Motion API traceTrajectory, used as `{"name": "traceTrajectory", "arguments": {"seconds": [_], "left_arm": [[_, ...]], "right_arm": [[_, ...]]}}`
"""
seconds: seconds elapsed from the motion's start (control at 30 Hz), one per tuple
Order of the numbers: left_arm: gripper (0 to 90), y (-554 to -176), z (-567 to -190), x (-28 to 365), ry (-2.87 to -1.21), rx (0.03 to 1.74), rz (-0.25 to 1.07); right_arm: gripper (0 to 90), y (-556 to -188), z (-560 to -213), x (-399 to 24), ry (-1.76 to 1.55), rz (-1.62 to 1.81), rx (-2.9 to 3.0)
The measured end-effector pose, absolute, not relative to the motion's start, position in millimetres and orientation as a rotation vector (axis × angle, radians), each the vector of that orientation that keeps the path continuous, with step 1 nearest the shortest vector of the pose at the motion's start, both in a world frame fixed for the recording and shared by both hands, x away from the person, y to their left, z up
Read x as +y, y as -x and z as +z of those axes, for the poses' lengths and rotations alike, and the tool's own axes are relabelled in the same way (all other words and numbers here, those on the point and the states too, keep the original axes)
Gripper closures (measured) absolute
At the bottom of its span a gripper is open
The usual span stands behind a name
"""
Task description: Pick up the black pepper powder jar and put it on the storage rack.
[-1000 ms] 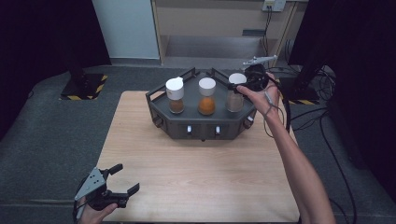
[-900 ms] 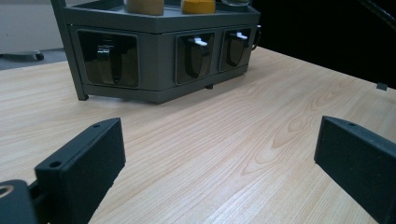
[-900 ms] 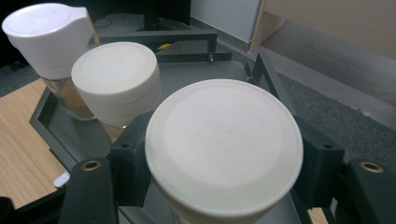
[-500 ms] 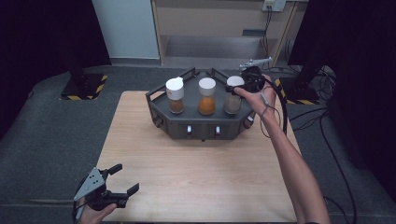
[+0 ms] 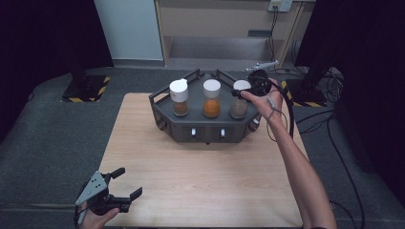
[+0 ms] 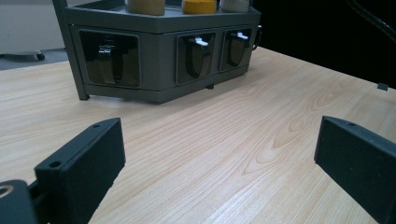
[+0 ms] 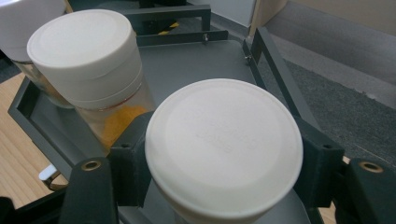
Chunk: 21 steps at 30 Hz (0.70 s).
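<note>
A dark grey hexagonal rack stands at the back of the wooden table and carries three white-lidded spice jars. My right gripper is shut on the white lid of the rightmost jar; both jaws press on the lid's sides. The middle jar with orange powder stands just beside it, and the left jar holds brown powder. My left gripper rests open at the table's front left corner, nothing between its jaws, facing the rack.
The rack's front has small drawers with handles. Bare wooden tabletop stretches between the rack and the front edge. A cable trails from the right gripper over the table's right edge. Dark carpet surrounds the table.
</note>
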<state>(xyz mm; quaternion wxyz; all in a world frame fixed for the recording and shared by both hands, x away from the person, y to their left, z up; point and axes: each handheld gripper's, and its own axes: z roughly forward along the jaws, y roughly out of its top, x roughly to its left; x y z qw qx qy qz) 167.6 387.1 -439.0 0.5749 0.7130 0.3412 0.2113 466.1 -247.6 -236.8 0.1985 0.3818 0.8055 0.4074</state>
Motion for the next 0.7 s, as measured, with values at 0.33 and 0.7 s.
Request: {"name": "traceTrajectory", "arguments": {"seconds": [0.33, 0.7], "left_arm": [[1.0, -167.4, -438.8, 386.9, -1.671, 0.794, 0.495], [1.0, -167.2, -438.8, 387.0, -1.671, 0.798, 0.495]], "right_arm": [[33.6, -467.0, -236.2, -248.2, -1.088, 1.14, 2.255], [8.9, -460.4, -234.6, -257.5, -1.088, 1.205, 2.208]]}}
